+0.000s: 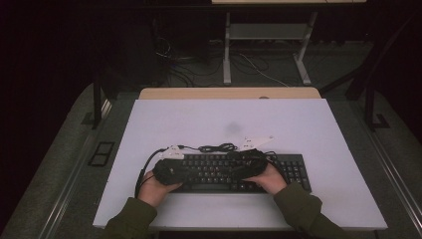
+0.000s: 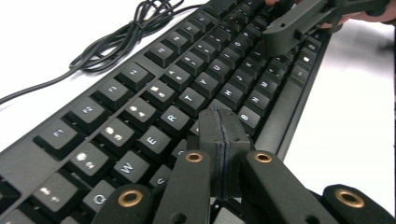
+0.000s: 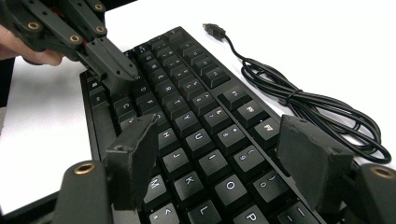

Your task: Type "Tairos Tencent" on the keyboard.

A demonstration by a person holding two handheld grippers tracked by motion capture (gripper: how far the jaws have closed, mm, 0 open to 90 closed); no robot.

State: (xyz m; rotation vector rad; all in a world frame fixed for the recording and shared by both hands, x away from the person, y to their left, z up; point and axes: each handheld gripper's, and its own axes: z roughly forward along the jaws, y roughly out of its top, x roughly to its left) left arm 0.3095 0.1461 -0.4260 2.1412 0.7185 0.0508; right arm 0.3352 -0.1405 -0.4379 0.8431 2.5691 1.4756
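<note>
Keyboard: a black keyboard (image 1: 234, 172) with white legends lies flat on the near half of the white table top (image 1: 199, 119), its long side running left to right in the high view, just ahead of the person's hands.
Cable: the keyboard's black cable (image 3: 299, 100) lies in a loose bundle on the table just behind the keyboard's far edge; its USB plug (image 3: 214, 30) rests free on the white surface.
Left gripper: the left gripper (image 2: 222, 126) has its jaws pressed together, pad against pad, with nothing between them. The tip sits over the letter rows near the keyboard's left end, close to T and B; whether it touches a key cannot be told.
Right gripper: the right gripper (image 3: 219, 154) has its jaws spread wide and holds nothing. They hang above the right-hand letter keys, with U, J, K and O showing between them.
Hands: the left hand (image 1: 158, 188) and right hand (image 1: 271, 180) grip the tools at the keyboard's near edge, in olive green sleeves (image 1: 301, 209).
Table: a wooden strip (image 1: 229, 93) shows along its far edge.
</note>
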